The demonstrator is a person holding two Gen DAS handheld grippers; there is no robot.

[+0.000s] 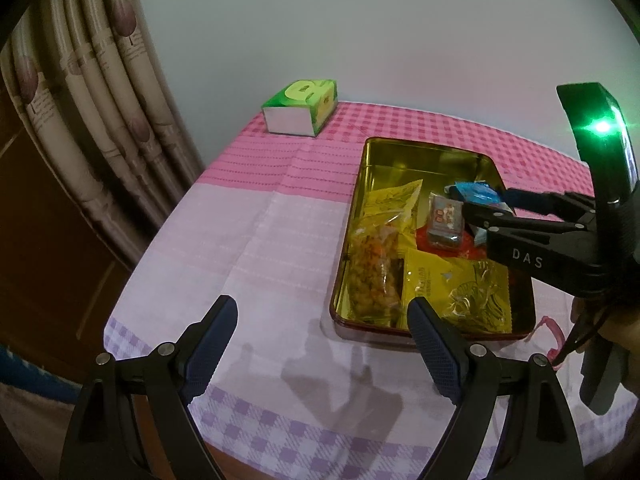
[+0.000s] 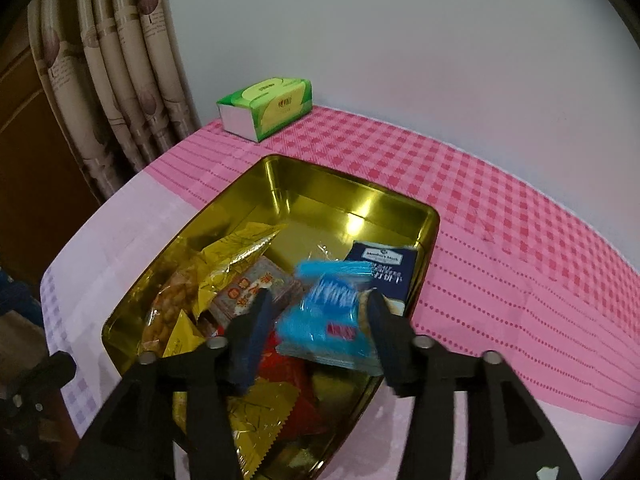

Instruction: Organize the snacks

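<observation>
A gold tin (image 1: 362, 168) (image 2: 280, 160) sits on the pink checked tablecloth and holds several snacks: yellow foil packets (image 1: 460, 284), a clear bag of orange bits (image 1: 374, 264), a brown block packet (image 1: 444, 220), a navy packet (image 2: 384, 264). My right gripper (image 2: 318, 304) (image 1: 488, 208) hovers over the tin's right half with its jaws apart. A blue packet (image 2: 328, 312) (image 1: 478, 191) lies blurred between the fingers, and a gap shows at the left finger. My left gripper (image 1: 322, 308) is open and empty above the cloth at the tin's near-left corner.
A green tissue box (image 1: 300, 106) (image 2: 266, 108) stands at the table's far left corner by the wall. Patterned curtains (image 1: 80, 100) hang beyond the left edge. A hand (image 1: 612, 320) holds the right gripper's handle. A pink loop (image 1: 554, 332) lies by the tin's near-right corner.
</observation>
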